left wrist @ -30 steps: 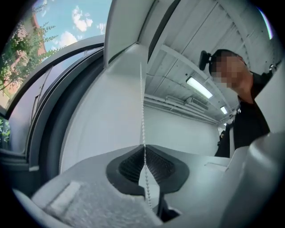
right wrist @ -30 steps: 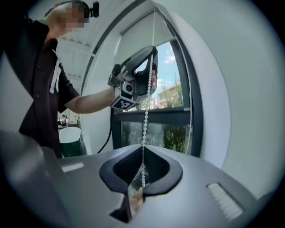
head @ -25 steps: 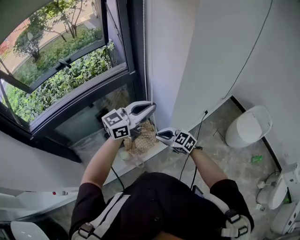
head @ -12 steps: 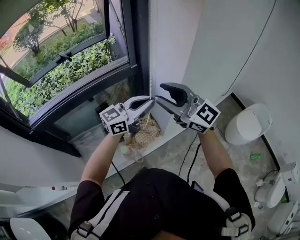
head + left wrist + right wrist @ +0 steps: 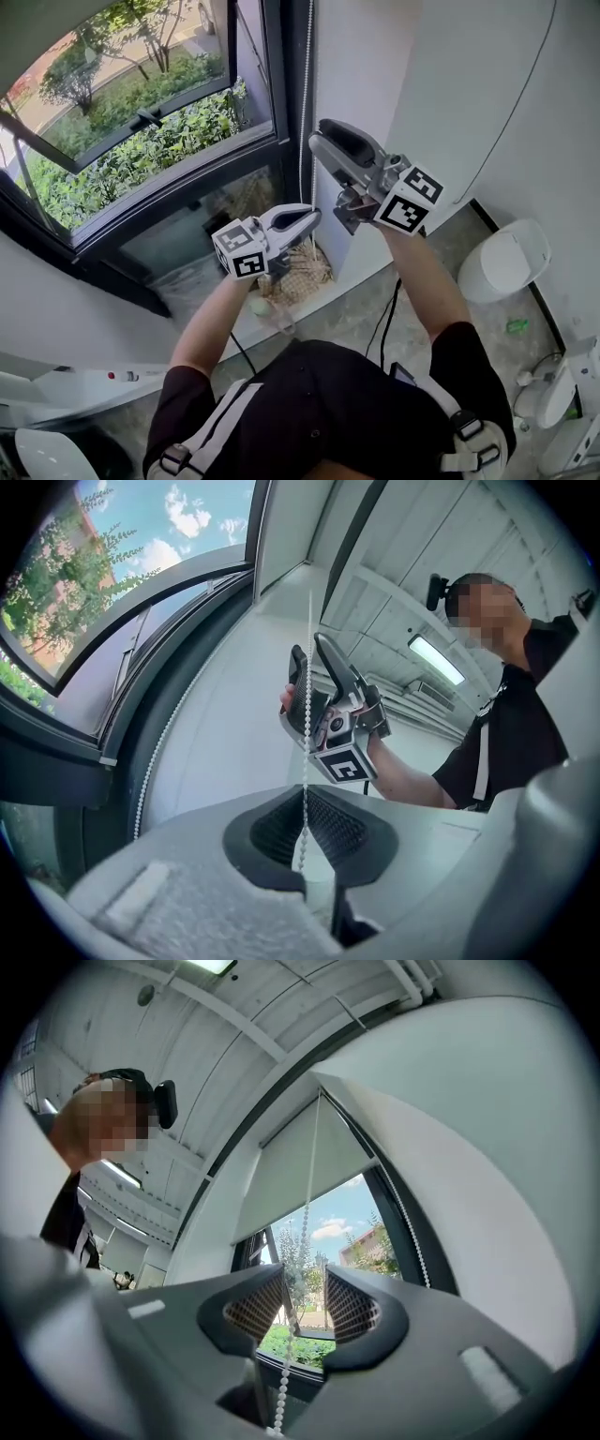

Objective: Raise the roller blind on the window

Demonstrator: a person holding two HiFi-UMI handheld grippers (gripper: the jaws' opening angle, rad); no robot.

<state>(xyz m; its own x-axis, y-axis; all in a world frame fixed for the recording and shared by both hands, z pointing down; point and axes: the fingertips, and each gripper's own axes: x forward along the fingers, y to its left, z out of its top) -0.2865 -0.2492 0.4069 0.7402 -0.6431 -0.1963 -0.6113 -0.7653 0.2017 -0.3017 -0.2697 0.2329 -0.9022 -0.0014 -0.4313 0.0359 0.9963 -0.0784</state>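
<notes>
The roller blind [image 5: 298, 1162] is a plain, pale grey sheet hanging flat over the upper part of the window [image 5: 141, 122]. Its straight lower edge sits well up the glass, and under it sky, trees and a building show through. A white bead chain [image 5: 306, 94] hangs down along the dark frame at the window's right side, just beside the white wall [image 5: 450, 84].

The left tongs [image 5: 315, 217] sit lower and nearer, pinched together on that chain. In the left gripper view the beads run straight down into the closed ribbed pads [image 5: 272, 829].

The right tongs [image 5: 319, 141] are higher and farther, tipped upward, with their two halves standing apart. The chain passes through the gap, close to the left pad, and neither pad presses on it. These tongs have just been closing.

Green bushes [image 5: 159, 141] lie outside below the window. A white toilet [image 5: 506, 258] stands on the floor at the right.
</notes>
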